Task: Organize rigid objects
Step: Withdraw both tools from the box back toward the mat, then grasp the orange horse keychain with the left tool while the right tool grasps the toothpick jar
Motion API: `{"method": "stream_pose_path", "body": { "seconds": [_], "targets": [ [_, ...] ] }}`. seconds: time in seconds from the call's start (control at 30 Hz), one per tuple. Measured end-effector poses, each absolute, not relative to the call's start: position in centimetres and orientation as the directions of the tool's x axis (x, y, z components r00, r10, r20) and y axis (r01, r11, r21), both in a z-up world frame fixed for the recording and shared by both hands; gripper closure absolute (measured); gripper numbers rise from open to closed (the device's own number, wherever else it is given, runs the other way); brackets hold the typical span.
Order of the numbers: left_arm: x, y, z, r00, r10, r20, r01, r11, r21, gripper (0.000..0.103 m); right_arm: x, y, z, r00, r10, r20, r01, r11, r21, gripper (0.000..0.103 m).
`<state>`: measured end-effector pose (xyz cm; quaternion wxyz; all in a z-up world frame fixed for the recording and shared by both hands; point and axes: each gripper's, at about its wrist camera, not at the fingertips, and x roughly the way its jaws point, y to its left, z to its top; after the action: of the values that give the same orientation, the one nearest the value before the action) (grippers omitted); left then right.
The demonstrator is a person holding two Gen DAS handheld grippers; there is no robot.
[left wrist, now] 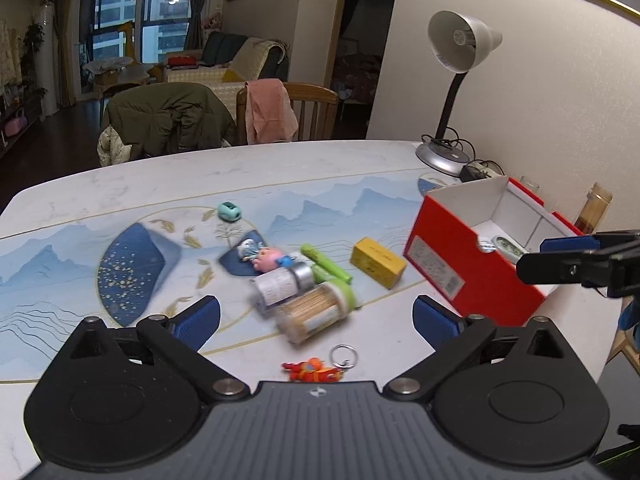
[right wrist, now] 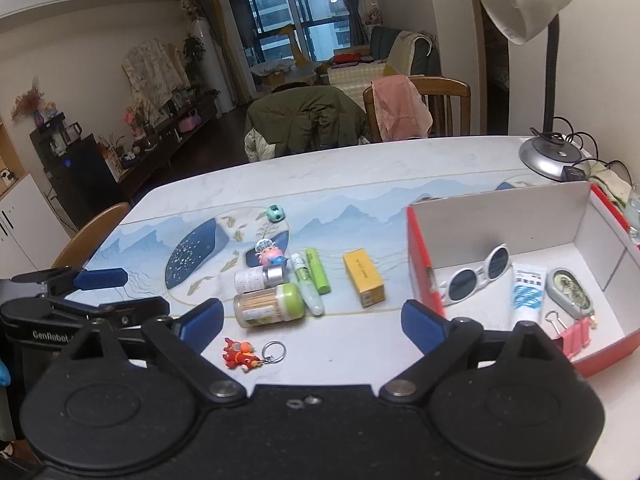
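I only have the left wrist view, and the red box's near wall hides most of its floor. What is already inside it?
Observer: On the floor of the red box, a pair of white sunglasses lies at the left end.
Operator: Anything beside them?
Observer: Yes, a white tube with blue print lies just to their right, with an oval tin right of that.
Operator: Is the corner in front of the tin free?
Observer: No, a pink binder clip lies there, close to the box's near wall.
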<state>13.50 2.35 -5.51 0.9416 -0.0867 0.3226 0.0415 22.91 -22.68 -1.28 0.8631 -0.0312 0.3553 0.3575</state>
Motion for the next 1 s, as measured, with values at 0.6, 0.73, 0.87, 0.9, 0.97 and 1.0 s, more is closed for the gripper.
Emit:
{"method": "stream_pose_path", "body": {
  "seconds": [0.6,0.73,0.87,0.9,0.97,1.0],
  "targets": [
    [15.3,3.4,-14.6,0.716,-0.038,-0.697,-0.101,0.982,-0.157,0.0,24.2,-14.7,-4.1,0.441,0.53,-0.724,-0.662,0.737,0.136,0.008],
    [16.0,3.2,-16.0,0.703,-0.048,-0.709,-0.073,0.987,-0.14,0.0,24.7,-12.8,-5.2,0.429,0.508,-0.747,-0.685,0.722,0.097,0.01],
    [16.7,2.8,-17.0,0.696,-0.069,-0.715,-0.026,0.992,-0.121,0.0,25.3,-11.2,-6.3,0.419,0.488,-0.766,-0.702,0.709,0.068,0.011],
    [16.9,2.9,-17.3,0.693,-0.074,-0.718,-0.021,0.992,-0.122,0.0,25.4,-10.8,-6.5,0.416,0.487,-0.768,-0.708,0.703,0.063,0.011],
    [17.2,2.9,-17.7,0.686,-0.076,-0.724,-0.018,0.992,-0.121,0.0,25.5,-10.0,-7.0,0.414,0.477,-0.776,-0.718,0.695,0.044,0.011],
    [17.4,3.0,-17.9,0.685,-0.078,-0.725,-0.015,0.993,-0.121,0.0,25.5,-9.6,-7.2,0.41,0.471,-0.781,-0.723,0.69,0.036,0.011]
  ]
}}
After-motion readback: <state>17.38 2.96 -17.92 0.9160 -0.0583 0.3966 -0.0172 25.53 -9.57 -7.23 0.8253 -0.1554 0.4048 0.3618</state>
